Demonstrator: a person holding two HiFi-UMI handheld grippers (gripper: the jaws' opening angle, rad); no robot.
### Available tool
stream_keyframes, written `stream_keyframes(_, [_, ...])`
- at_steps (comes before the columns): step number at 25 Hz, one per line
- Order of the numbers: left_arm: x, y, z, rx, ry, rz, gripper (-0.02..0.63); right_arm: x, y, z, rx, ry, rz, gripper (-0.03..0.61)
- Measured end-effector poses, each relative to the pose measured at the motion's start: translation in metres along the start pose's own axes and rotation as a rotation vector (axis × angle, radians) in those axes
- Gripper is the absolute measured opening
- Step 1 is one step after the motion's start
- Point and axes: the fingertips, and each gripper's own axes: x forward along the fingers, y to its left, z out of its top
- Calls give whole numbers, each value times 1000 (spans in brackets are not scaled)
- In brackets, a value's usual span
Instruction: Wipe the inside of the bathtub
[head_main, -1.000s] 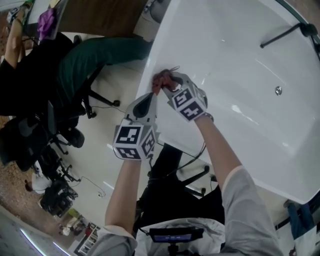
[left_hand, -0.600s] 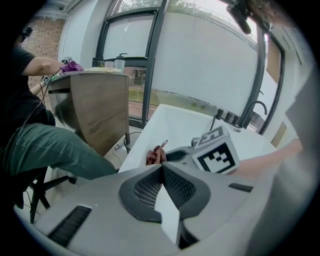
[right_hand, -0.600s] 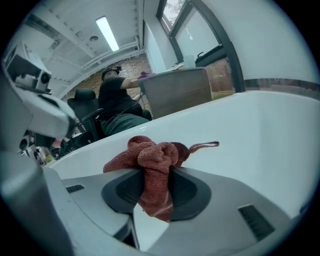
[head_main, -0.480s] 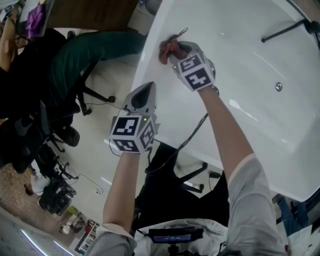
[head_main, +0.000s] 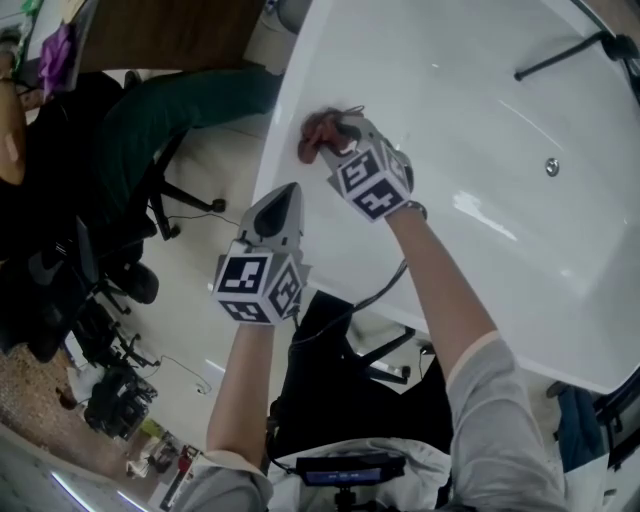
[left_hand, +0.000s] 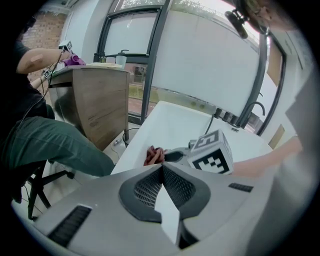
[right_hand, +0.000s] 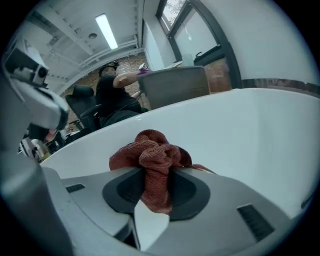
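A white bathtub (head_main: 480, 110) fills the right of the head view. My right gripper (head_main: 335, 137) is shut on a bunched rust-red cloth (head_main: 318, 132) and holds it against the tub's inner wall just inside the left rim. In the right gripper view the red cloth (right_hand: 152, 160) is pinched between the dark jaws, with the white tub wall (right_hand: 240, 125) behind it. My left gripper (head_main: 283, 203) hangs just outside the rim with its jaws shut and nothing in them. The left gripper view shows the cloth (left_hand: 154, 156) ahead of the left gripper (left_hand: 162, 170), beside the right gripper's marker cube.
A round drain (head_main: 551, 167) sits in the tub floor, and a black faucet bar (head_main: 565, 55) crosses the far end. A seated person in green trousers (head_main: 180, 110) and office chairs (head_main: 120, 260) stand left of the tub. A wooden desk (left_hand: 95, 105) stands beyond the rim.
My right gripper with the cloth slid forward along the tub's inner wall, then came back toward me. The left gripper stayed outside the rim, drifting slightly left.
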Motion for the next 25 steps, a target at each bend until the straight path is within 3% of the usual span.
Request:
stream_keyframes(3, [-2, -3, -2, 7, 15, -17, 8, -2, 42, -17, -53, 34, 83, 124])
stream_keyframes(6, [2, -8, 0, 13, 17, -33, 8, -1, 57, -24, -71, 46, 101, 124])
stream_keyframes(10, [8, -16, 4, 24, 2, -45, 8, 2, 29, -31, -3, 37, 42, 123])
stream_keyframes(18, [23, -20, 4, 15, -15, -63, 8, 16, -100, -13, 65, 41, -143, 123])
stream_keyframes(21, [27, -18, -5, 13, 1, -73, 8, 16, -102, -14, 45, 36, -148, 123])
stream_keyframes(25, [29, -19, -15, 0, 17, -59, 8, 12, -63, -30, 7, 39, -87, 120])
